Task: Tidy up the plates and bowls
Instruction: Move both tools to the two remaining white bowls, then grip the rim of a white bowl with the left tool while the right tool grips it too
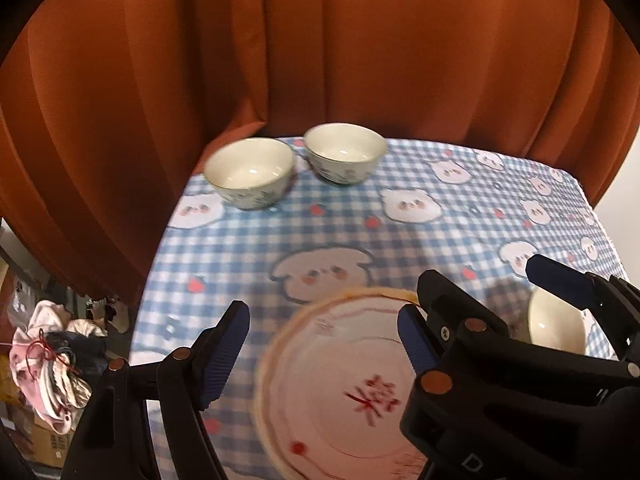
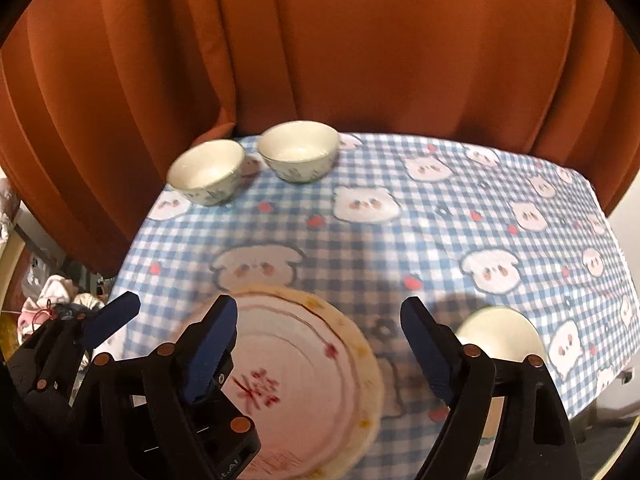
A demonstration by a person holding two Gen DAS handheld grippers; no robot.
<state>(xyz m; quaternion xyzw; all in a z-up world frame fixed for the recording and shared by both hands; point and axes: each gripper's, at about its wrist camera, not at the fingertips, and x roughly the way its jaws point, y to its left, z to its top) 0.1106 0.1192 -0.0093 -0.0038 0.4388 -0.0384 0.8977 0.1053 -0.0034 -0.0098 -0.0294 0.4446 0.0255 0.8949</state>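
Note:
A white plate (image 1: 340, 392) (image 2: 304, 380) with red marks and a golden rim lies on the checked cloth at the near side. Two white bowls with green patterns (image 1: 250, 172) (image 1: 344, 152) stand side by side at the far left corner, also seen as bowls (image 2: 206, 170) (image 2: 300, 150). A third white bowl (image 1: 556, 328) (image 2: 500, 332) sits right of the plate. My left gripper (image 1: 320, 348) hovers open over the plate, holding nothing. My right gripper (image 2: 316, 344) is open and holds nothing, over the gap between plate and third bowl.
The table (image 1: 440, 236) wears a blue checked cloth with bear faces. An orange curtain (image 1: 320, 60) hangs close behind it. Past the table's left edge, a heap of clothes (image 1: 52, 360) lies on the floor. The two grippers sit close side by side.

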